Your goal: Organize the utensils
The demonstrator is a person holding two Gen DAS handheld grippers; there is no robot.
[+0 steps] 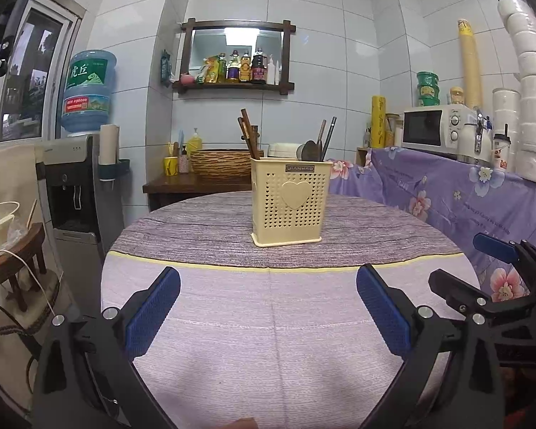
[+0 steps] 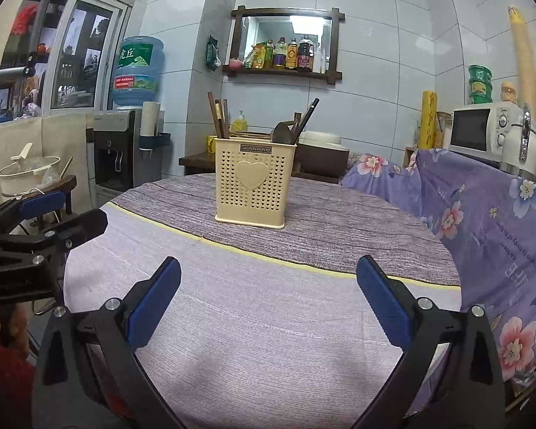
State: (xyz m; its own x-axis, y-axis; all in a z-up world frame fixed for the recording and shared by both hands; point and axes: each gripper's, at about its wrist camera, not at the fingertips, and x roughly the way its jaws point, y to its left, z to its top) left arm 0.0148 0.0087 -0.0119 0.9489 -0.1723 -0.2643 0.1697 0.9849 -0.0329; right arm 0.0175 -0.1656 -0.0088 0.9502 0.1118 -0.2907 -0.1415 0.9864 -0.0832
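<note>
Two sets of tongs were held low over the near part of the counter (image 1: 268, 321), both aimed at the cream utensil holder (image 1: 290, 202), the landmark for all positions below.

Left of the holder's midline, inside its left compartment, brown chopsticks (image 1: 248, 136) stood upright and leaned slightly left. Right of the midline, a dark spoon (image 1: 311, 150) and two thin dark handles (image 1: 328, 136) stood in the right compartment. No loose utensil lay on the cloth around the holder in either view.

The left tongs (image 1: 268, 307) were on the near side of the holder, fingers wide apart, holding nothing. The right tongs (image 2: 268, 300) were likewise on the near side, fingers wide apart and empty; each set appeared at the edge of the other's view.

Step assessment: every visible utensil already stood in the holder. This arrangement fitted either a completed sort or utensils awaiting removal and regrouping; the views did not settle which, so no specific move could be prescribed.

Visibility limits: the holder's perforated wall hid the lower parts of all utensils and any divider. The exact count of chopsticks was unclear. The nearest counter edge was cut off by the tong bodies.
</note>
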